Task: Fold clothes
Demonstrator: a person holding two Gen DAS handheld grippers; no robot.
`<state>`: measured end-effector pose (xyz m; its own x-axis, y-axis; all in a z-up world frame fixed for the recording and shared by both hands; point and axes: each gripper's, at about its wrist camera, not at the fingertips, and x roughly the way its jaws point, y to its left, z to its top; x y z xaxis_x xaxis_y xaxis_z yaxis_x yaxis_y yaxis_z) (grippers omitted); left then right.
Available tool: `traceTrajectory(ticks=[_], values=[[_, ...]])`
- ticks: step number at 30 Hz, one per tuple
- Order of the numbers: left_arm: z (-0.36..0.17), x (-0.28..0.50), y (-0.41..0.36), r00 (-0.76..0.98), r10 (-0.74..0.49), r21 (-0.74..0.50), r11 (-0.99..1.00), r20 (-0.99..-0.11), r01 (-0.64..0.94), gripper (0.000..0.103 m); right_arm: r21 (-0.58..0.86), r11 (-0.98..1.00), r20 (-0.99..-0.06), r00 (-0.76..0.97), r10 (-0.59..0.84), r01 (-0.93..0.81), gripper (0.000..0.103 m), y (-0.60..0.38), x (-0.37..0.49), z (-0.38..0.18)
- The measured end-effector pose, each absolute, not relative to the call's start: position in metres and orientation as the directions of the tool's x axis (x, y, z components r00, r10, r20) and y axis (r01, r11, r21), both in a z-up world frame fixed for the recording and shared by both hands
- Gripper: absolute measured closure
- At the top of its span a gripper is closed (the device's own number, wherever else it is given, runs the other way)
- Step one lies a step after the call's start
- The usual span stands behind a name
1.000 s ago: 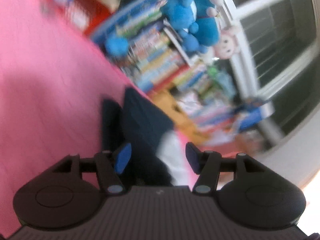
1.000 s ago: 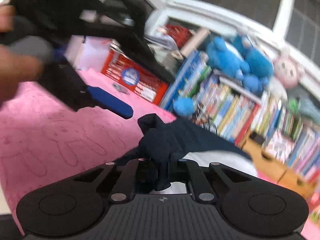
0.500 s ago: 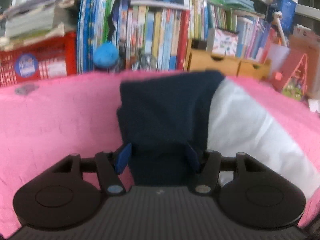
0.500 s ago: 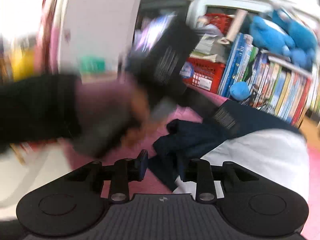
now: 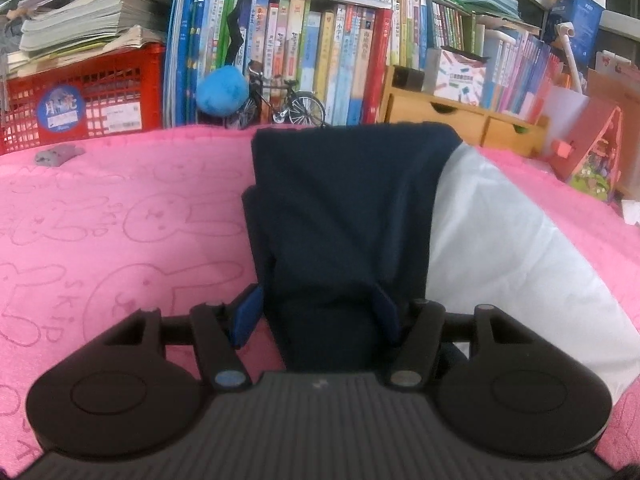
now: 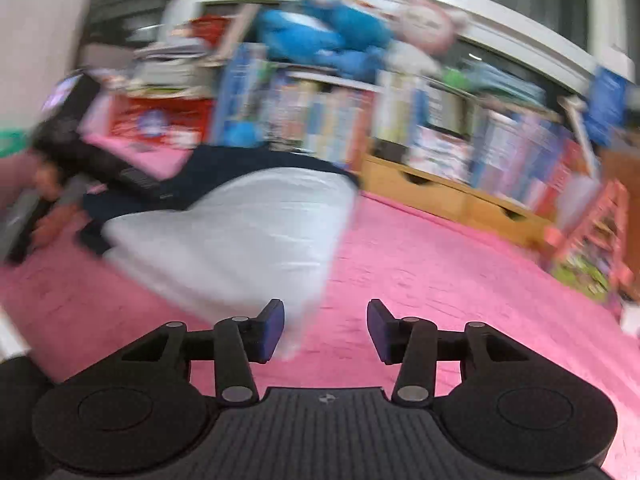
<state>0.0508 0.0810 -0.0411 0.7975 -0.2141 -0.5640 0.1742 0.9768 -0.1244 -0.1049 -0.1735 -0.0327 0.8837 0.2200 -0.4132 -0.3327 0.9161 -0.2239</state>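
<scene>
The garment (image 5: 344, 208) lay on the pink blanket (image 5: 120, 216), a navy part folded over a white part (image 5: 512, 256) that stretched away to its right; the navy fold reached toward the far edge of the blanket, just before the bookshelf. In the left wrist view the navy cloth ran down between the fingers of the left gripper (image 5: 318, 314); its blue pads (image 5: 246, 316) stood spread, one on each side of the cloth, the right pad partly covered by a navy crease, and the jaws were not pressed together on the fabric.

In the right wrist view, which was blurred, the garment (image 6: 240, 232) lay ahead and to the left; the right gripper (image 6: 326, 330) hung over bare blanket (image 6: 440, 264) beside the white part's near corner, its fingers wide apart with nothing between them; a hand (image 6: 48, 216) holding the other tool showed at the left edge, by the navy end.

Behind the blanket stood rows of books (image 5: 328, 52), a red crate (image 5: 84, 108) under stacked papers, a small model bicycle (image 5: 288, 102) and wooden drawers (image 5: 460, 120); blue plush toys (image 6: 320, 36) sat on top of the shelf.
</scene>
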Motion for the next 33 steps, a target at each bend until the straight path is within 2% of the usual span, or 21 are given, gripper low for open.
traceTrajectory(ticks=[4,6,7,10,11,16,18,19,20,23,27,32,33], values=[[-0.029,0.051,0.089,0.808,-0.159,-0.062,0.987,-0.567,0.15,0.042,-0.246,0.91,-0.458,0.867,0.195,-0.335,0.055,-0.167,-0.103,-0.04],[-0.018,0.052,0.096,0.818,-0.11,-0.007,0.992,-0.564,0.129,0.043,-0.099,0.926,-0.52,0.812,0.264,-0.364,0.054,-0.192,-0.092,-0.028],[-0.012,0.053,0.1,0.823,-0.086,0.021,0.993,-0.562,0.119,0.043,-0.008,0.922,-0.54,0.777,0.322,-0.388,0.051,-0.208,-0.086,-0.019],[0.006,0.055,0.11,0.835,-0.015,0.104,0.991,-0.55,0.086,0.045,0.117,0.916,-0.495,0.777,0.39,-0.385,0.031,-0.245,-0.055,0.006],[0.012,0.055,0.114,0.838,0.007,0.129,0.989,-0.545,0.076,0.045,0.147,0.915,-0.479,0.782,0.398,-0.375,0.031,-0.255,-0.036,0.011],[0.063,0.118,0.093,0.75,-0.381,-0.239,0.924,-0.54,0.298,0.044,0.444,0.803,-0.428,0.693,0.58,-0.398,0.035,-0.264,0.1,0.002],[0.068,0.155,0.074,0.675,-0.489,-0.36,0.87,-0.552,0.336,0.044,0.465,0.793,-0.453,0.664,0.595,-0.393,0.039,-0.247,0.146,-0.012],[0.07,0.173,0.064,0.635,-0.541,-0.419,0.838,-0.552,0.35,0.044,0.474,0.79,-0.472,0.645,0.602,-0.39,0.045,-0.239,0.163,-0.02],[0.067,0.19,0.056,0.612,-0.555,-0.45,0.827,-0.563,0.336,0.044,0.484,0.785,-0.482,0.63,0.609,-0.388,0.047,-0.233,0.177,-0.028],[0.051,0.239,0.031,0.547,-0.59,-0.528,0.799,-0.593,0.289,0.042,0.504,0.761,-0.43,0.646,0.631,-0.408,0.052,-0.228,0.184,-0.044],[0.02,0.279,0.003,0.435,-0.618,-0.59,0.778,-0.655,0.217,0.039,0.403,0.765,-0.385,0.666,0.639,-0.502,0.054,-0.223,0.169,-0.037],[-0.002,0.293,-0.015,0.366,-0.65,-0.636,0.752,-0.666,0.177,0.039,0.435,0.757,-0.405,0.645,0.648,-0.487,0.054,-0.226,0.175,-0.039],[-0.004,0.294,-0.019,0.37,-0.648,-0.631,0.753,-0.665,0.186,0.046,0.431,0.759,-0.409,0.644,0.646,-0.487,0.054,-0.225,0.174,-0.039]])
